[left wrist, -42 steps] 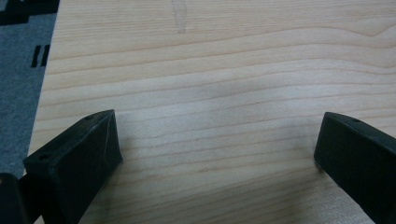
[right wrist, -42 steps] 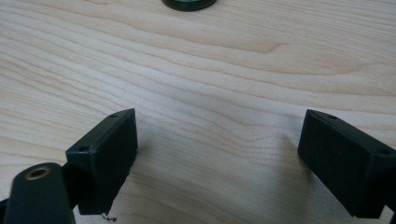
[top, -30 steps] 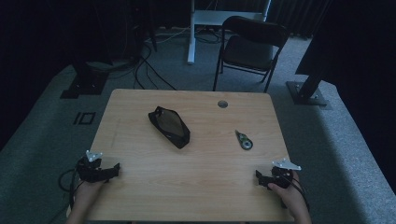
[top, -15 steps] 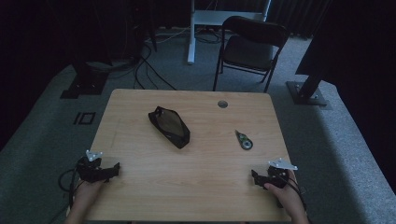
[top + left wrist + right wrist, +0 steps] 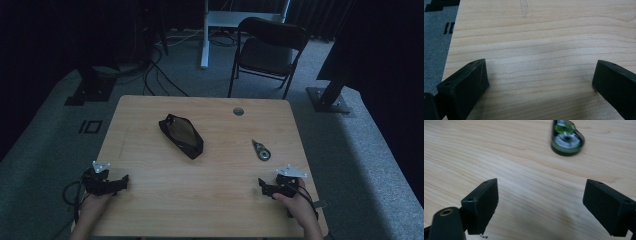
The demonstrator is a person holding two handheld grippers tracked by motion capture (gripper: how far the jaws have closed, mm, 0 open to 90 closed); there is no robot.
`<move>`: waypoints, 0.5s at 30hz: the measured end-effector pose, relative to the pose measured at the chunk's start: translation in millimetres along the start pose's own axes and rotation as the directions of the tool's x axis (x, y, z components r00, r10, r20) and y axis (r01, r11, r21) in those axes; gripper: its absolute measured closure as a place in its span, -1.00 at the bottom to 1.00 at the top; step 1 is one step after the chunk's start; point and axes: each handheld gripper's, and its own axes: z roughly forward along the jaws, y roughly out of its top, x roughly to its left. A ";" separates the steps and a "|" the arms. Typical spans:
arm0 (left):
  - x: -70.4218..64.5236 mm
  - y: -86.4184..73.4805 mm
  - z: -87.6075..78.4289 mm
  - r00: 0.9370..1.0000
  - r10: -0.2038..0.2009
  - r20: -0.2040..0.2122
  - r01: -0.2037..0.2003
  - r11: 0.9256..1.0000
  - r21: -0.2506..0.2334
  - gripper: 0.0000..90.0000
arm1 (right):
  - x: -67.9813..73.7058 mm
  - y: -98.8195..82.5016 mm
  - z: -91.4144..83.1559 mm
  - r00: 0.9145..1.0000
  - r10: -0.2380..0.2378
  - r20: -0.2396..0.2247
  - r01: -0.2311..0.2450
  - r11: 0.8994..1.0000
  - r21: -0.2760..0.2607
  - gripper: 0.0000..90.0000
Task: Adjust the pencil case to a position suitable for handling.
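left gripper (image 5: 539, 82): jaws spread wide, nothing between them but bare wood, tips low over the table (image 5: 210, 200) near its front left corner. held in a hand (image 5: 92, 202) coming up from the near edge, jaws pointing inward toward the table's middle; grey three-cornered plate on top, cable trailing off the left side.

right gripper (image 5: 540, 205): jaws likewise wide apart and holding nothing, low over the table near its front right corner. held in a hand (image 5: 295, 200) with the forearm running off the near edge, jaws pointing inward toward the left.

small green-and-dark dispenser with a silvery round hub (image 5: 567, 138): flat on the table, just ahead of the right gripper's jaws and apart from them, somewhat blurred; no readable writing on it.

black pouch with a brownish panel (image 5: 181, 135): flat on the table, slanted, left of the table's centre and well apart from both grippers; no legible label.

round hole (image 5: 238, 111) near the table's far edge. beyond the table: folding chair (image 5: 267, 50) on grey carpet.
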 end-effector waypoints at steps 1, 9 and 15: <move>0.0 0.0 0.0 1.000 0.000 0.000 0.000 1.000 0.000 -0.99 | 2.2 1.2 0.8 1.000 -0.005 -0.003 0.005 1.000 0.000 -0.71; 0.0 0.0 0.0 1.000 0.000 0.000 0.000 1.000 0.000 -0.99 | 20.0 9.2 9.0 0.999 -0.026 -0.040 0.025 1.000 -0.008 -0.71; 0.1 0.0 0.0 1.000 0.000 0.000 0.000 1.000 0.000 -0.99 | 32.0 16.9 13.9 0.997 -0.050 -0.064 0.049 0.999 -0.022 -0.71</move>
